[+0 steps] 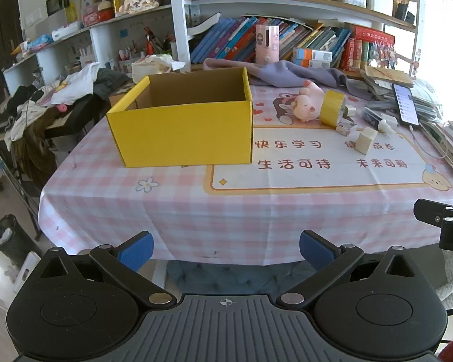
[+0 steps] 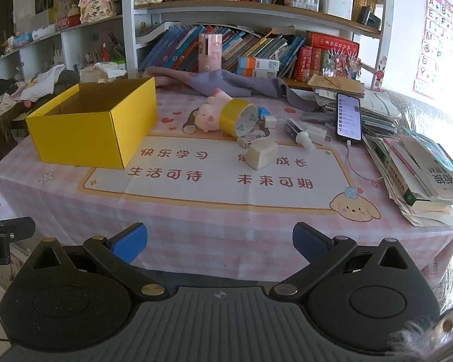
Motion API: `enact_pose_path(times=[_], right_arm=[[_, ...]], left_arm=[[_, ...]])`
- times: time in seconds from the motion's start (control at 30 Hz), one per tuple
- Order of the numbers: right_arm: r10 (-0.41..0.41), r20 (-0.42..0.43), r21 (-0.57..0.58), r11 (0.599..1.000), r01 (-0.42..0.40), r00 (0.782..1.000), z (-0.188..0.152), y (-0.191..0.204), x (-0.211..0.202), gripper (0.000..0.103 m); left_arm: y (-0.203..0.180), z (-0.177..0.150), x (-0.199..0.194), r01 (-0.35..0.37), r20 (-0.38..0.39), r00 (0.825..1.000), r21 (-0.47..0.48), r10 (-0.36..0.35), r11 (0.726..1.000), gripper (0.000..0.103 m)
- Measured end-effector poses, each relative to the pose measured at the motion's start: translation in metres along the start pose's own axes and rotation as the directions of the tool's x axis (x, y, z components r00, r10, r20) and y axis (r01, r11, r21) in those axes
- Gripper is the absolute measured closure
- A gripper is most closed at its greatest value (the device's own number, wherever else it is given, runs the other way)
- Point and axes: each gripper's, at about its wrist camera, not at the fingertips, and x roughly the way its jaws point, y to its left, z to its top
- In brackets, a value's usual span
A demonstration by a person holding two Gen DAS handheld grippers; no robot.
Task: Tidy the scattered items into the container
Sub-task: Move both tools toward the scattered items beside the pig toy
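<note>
An open yellow cardboard box (image 1: 184,126) stands on the left of the table; it also shows in the right wrist view (image 2: 90,129), and what I see of its inside is bare. Right of it lie a pink plush pig (image 1: 306,105) (image 2: 208,116), a yellow tape roll (image 1: 333,108) (image 2: 240,117), a cream block (image 1: 366,140) (image 2: 261,154), a small white-and-red box (image 2: 246,141), a small white cube (image 2: 270,120) and a white dropper bottle (image 2: 303,137). My left gripper (image 1: 226,250) and right gripper (image 2: 220,242) are open and empty at the table's near edge.
A phone (image 2: 349,116) on a cable leans on stacked books and papers (image 2: 416,175) at the right. A grey cloth (image 2: 226,83) lies at the back under a bookshelf. Clothes pile on furniture at the left (image 1: 60,96). A bin (image 1: 9,238) stands on the floor.
</note>
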Motion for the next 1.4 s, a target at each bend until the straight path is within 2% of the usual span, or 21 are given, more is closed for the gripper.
enact_pose_path(times=[0.6, 1.0, 1.3, 1.4], right_arm=[[-0.014, -0.015, 0.001, 1.000, 0.014, 1.000, 0.003, 0.013, 0.009, 0.000], [0.010, -0.010, -0.028, 1.000, -0.010, 1.000, 0.007, 0.030, 0.014, 0.000], [0.013, -0.011, -0.035, 0.999, -0.013, 1.000, 0.010, 0.032, 0.018, 0.000], [0.027, 0.019, -0.020, 0.999, -0.027, 0.999, 0.014, 0.028, 0.017, 0.000]], left_arm=[[0.013, 0.002, 0.012, 0.028, -0.020, 0.999, 0.008, -0.027, 1.000, 0.000], [0.024, 0.001, 0.015, 0.036, -0.022, 0.999, -0.014, -0.036, 0.999, 0.000], [0.026, 0.005, 0.024, 0.087, -0.021, 0.996, -0.024, -0.087, 0.996, 0.000], [0.024, 0.008, 0.026, 0.103, -0.010, 0.995, -0.022, -0.103, 0.994, 0.000]])
